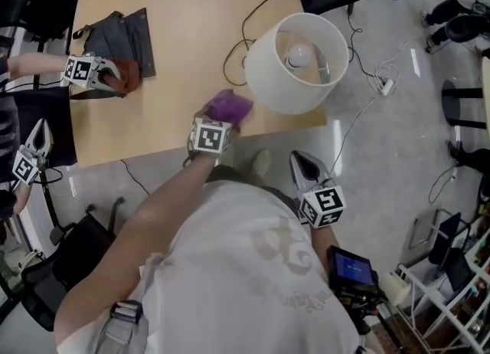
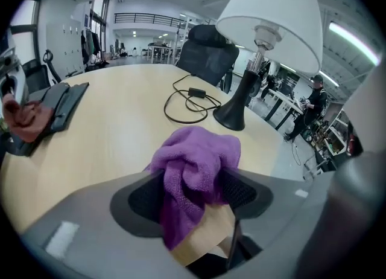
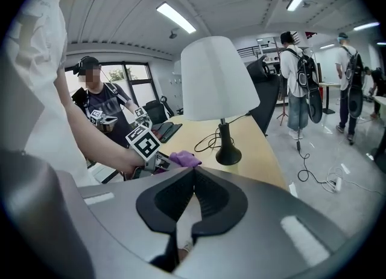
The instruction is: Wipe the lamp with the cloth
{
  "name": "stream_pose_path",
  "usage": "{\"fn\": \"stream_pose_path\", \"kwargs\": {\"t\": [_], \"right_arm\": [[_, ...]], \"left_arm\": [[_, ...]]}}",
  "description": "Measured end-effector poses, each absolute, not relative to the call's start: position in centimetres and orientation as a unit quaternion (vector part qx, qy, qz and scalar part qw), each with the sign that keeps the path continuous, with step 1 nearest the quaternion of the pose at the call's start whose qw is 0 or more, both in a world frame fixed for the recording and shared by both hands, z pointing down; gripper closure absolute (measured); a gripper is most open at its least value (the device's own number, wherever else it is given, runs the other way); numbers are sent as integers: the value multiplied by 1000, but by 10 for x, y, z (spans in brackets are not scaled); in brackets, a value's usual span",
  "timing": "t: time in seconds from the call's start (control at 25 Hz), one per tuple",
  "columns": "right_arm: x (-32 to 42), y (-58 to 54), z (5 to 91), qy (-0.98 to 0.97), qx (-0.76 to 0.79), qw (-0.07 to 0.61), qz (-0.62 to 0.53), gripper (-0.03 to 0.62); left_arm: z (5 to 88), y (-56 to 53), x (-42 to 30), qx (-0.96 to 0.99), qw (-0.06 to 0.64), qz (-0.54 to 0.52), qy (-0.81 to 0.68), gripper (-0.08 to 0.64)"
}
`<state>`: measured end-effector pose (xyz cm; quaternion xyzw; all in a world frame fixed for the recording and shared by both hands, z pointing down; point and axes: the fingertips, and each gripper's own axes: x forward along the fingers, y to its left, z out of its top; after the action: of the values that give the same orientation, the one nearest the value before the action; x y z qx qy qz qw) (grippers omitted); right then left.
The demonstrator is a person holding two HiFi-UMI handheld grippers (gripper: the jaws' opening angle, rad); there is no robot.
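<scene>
Left gripper view: we see purple cloth (image 2: 199,151) bunched between jaws of left gripper (image 2: 194,178). Jaws spread wide, pads not pinching it. Cloth sits on surface (image 2: 114,133) near its front edge. We note soft looped weave, crumpled mound, one fold drooping low. Surface smooth pale wood. Lamp (image 2: 268,18) stands beyond cloth, apart from it: white tapered shade, black flared base, black cord (image 2: 187,99) coiled beside. Right gripper (image 3: 193,175) jaws closed, empty.
</scene>
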<state>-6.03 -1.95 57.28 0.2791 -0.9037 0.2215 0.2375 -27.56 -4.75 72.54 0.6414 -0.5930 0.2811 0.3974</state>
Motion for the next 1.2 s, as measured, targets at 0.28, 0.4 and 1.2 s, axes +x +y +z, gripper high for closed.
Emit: {"fn": "stream_pose_path", "kwargs": {"t": [0.28,0.4,1.2], "right_arm": [[-53,-15,578,-895,300,237,231,578],[-68,-14,583,-895,301,237,230,578],[-34,-36,574,-907,285,218,221,578]], "left_arm": [[734,-43,-277,652,400,289,-577,408],[735,-40,-291,660,409,270,-570,444],[610,-55,-248,750,283,150,-579,480]]}}
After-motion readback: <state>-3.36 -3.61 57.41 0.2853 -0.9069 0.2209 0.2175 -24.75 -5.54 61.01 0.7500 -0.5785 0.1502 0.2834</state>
